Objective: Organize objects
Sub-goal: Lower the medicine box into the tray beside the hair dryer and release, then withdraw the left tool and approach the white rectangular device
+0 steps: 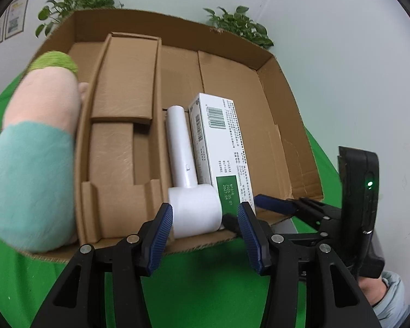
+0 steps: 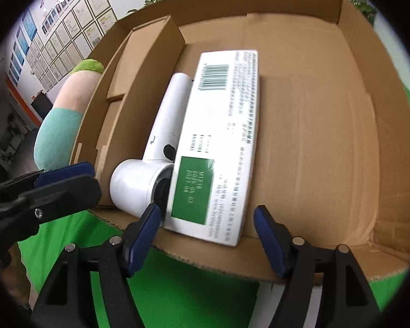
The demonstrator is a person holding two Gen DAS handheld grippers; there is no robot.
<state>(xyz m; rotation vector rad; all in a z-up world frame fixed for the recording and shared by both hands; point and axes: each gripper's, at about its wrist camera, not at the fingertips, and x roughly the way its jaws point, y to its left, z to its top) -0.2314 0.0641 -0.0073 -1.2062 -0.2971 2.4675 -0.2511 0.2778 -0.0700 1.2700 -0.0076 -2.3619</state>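
Hovering open, both grippers (image 1: 205, 224) (image 2: 207, 235) (box-side).

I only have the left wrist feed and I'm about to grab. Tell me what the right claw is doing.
Observer: The right claw is open and empty, with the near end of the white box framed between its fingers.
Operator: Report the dryer's mouth.
Observer: The dark opening of the white hair dryer faces the side of the box, close against it.
Operator: Now describe the handle.
Observer: A dark oval button sits on the handle, near the head.
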